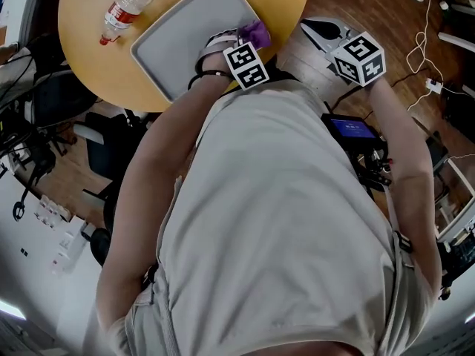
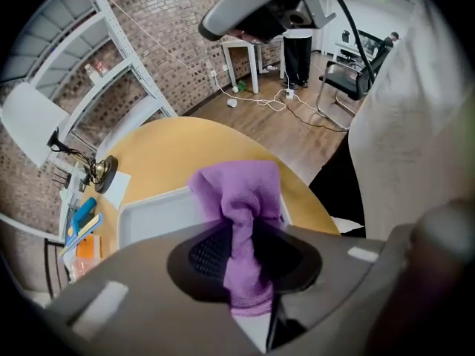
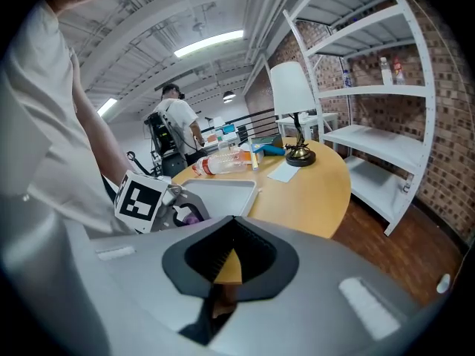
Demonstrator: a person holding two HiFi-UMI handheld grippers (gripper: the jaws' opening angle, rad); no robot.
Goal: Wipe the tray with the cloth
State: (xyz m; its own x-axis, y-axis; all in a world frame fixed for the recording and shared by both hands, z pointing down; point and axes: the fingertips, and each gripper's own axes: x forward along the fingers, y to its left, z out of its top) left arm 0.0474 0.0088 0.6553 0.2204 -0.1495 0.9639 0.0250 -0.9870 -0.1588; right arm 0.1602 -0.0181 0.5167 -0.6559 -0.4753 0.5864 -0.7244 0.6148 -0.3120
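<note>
**A:** Purple cloth (image 2: 241, 221) is clamped in the left gripper (image 2: 245, 273), with a wad sticking out past the tips. I guess that loose end is what does the wiping. It's at the right edge of the grey tray (image 1: 185, 35), but I can't tell if it's touching yet.

**B:** Yep, and the tray's lying flat near the near edge of the round wooden table (image 1: 96, 65), so it's easy to reach. There's a plastic bottle (image 1: 130, 2) just beyond its far left side, clear of the wiping area.

**A:** And the right gripper (image 3: 223, 269)?

**B:** Its jaws are pulled together with nothing in them. It hangs off the table's right side over the floor, probably just staying out of the way. The tray looks bare, so I'd say the wipe hasn't really started.
</note>
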